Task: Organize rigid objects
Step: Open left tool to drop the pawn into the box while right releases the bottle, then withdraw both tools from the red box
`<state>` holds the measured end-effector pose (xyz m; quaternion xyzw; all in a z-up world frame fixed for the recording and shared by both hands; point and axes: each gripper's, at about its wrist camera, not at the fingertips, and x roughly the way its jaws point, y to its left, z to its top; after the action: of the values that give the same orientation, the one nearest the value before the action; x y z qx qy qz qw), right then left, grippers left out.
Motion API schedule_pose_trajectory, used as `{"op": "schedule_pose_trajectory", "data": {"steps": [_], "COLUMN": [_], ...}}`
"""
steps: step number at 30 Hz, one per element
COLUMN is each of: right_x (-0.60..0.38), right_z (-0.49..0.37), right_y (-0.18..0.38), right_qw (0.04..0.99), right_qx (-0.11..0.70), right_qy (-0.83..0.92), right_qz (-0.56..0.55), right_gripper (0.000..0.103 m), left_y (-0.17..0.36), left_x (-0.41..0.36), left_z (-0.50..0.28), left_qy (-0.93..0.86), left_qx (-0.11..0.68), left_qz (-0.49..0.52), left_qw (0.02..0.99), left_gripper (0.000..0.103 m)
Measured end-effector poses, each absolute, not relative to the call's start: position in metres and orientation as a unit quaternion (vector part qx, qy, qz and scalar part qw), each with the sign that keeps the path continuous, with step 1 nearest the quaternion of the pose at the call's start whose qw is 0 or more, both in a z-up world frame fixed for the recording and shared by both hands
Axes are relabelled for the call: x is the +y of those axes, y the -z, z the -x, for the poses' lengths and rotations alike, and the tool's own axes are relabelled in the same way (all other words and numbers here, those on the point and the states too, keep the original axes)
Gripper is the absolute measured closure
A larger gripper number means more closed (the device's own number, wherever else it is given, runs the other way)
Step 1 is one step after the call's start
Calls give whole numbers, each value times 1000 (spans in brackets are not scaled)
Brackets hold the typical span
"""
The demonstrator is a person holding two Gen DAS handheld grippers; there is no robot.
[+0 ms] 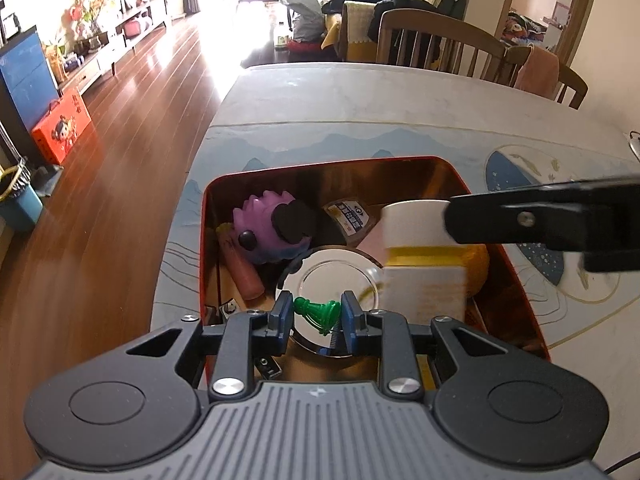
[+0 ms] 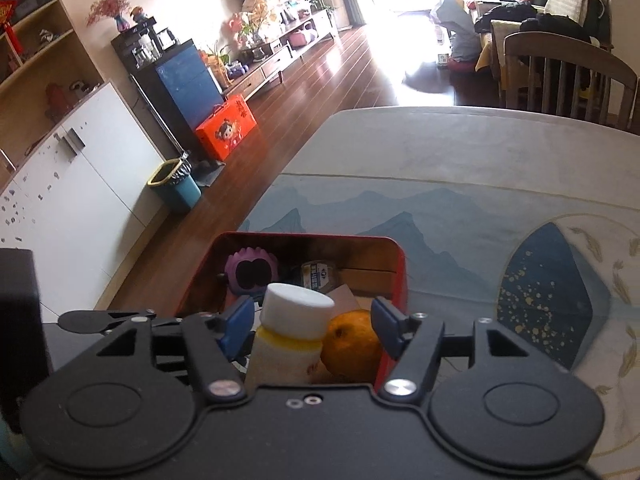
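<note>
In the left wrist view, the left claw (image 1: 316, 317) sits low in the centre of the frame, clenched on a small green chess piece (image 1: 318, 312) that lies tilted between its blue pads (image 1: 281, 312). The piece hangs over a shiny round metal lid (image 1: 332, 276) inside an open red box (image 1: 224, 184) with a gold lining. The box stands on the counter (image 1: 360, 104), which is covered by a pale cloth printed with blue mountains.

Toward the upper left of the box lies a purple toy (image 1: 264, 232) with black eyes, and just below it a pink stick-like object (image 1: 244, 272). A small jar with a blue and yellow label (image 1: 352, 216) rests near the box's far wall. At the right of the box stands a white-capped bottle (image 1: 420, 248) with a yellow collar, blurred here, and an orange (image 1: 478, 268) shows just behind it. One black finger of the right claw (image 1: 540, 220) reaches in from the right edge of the frame, overlapping the bottle's cap.

In the right wrist view, the right claw (image 2: 314, 322) is released: its blue pads (image 2: 240, 322) stand apart on either side of the bottle and the orange, pressing on neither. The bottle stands upright in the box with the orange touching its right side.
</note>
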<state>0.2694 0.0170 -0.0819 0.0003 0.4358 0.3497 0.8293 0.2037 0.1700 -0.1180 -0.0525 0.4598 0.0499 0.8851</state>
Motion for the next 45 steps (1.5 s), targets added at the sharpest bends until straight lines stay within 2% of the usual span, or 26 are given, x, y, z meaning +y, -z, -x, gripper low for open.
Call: {"op": "schedule_pose_trajectory", "data": {"steps": [8,13,17,18,21,24,27,31,37,45], "right_x": [0,-11,-18,-19,-23,-27,-32,-37,-40,-42], "right_z": [-255,-246,-234,-231,-221,-212,-203,-192,-179,-165], "right_y": [75,73,70,69,66,63,58,54,46,44], "right_qw": [842,847,853,855,860,865,870,877,886,898], "right_qx": [417,409,398,395,383,371,360,346,326,310], "right_qy": [-343,-339,-338,-337,-337,-336,-336,-334,-329,-310], "right_qz": [1,-1,2,4,13,16,17,22,29,28], "right_gripper": [33,30,28,27,24,16,12,4,0,0], "left_y": [113,104,93,90,81,73,66,58,49,42], "left_x": [174,172,174,174,171,169,167,165,165,161], "left_z": [-196,-186,-176,-172,-164,-156,-147,-136,-123,-107], "left_qy": [-47,-58,-61,-64,-66,-66,-71,-75,-77,-72], "left_qx": [460,449,434,428,419,411,404,394,385,380], "left_qz": [76,78,89,89,86,88,84,79,80,80], "left_qw": [883,888,894,897,901,905,908,913,916,919], "left_gripper": [76,59,35,33,33,32,25,24,20,13]}}
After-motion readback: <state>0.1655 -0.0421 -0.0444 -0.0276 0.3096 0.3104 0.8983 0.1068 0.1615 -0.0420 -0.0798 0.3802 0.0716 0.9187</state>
